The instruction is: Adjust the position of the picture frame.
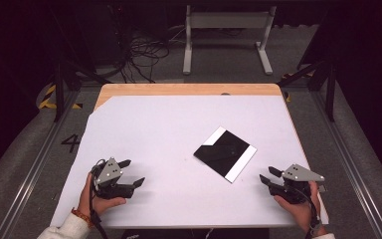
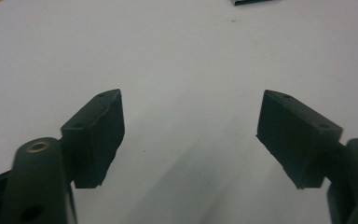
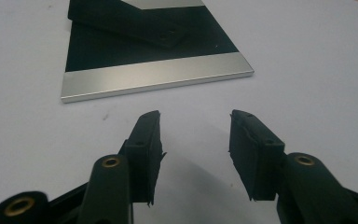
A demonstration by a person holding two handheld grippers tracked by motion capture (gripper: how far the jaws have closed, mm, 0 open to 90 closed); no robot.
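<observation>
A flat square plate, black in the middle with silver strips along two opposite edges, lies right of centre on the white table top. In the right gripper view the plate sits just beyond the jaws, with a black flat piece lying on it. My right gripper rests near the front right, open, nothing between its jaws. My left gripper sits at the front left, open wide and empty. A corner of the plate peeks at the top of the left gripper view.
The white sheet covers a wooden table whose far edge shows bare wood. Beyond it stand a white metal frame and loose cables on the floor. Black stand legs flank the table.
</observation>
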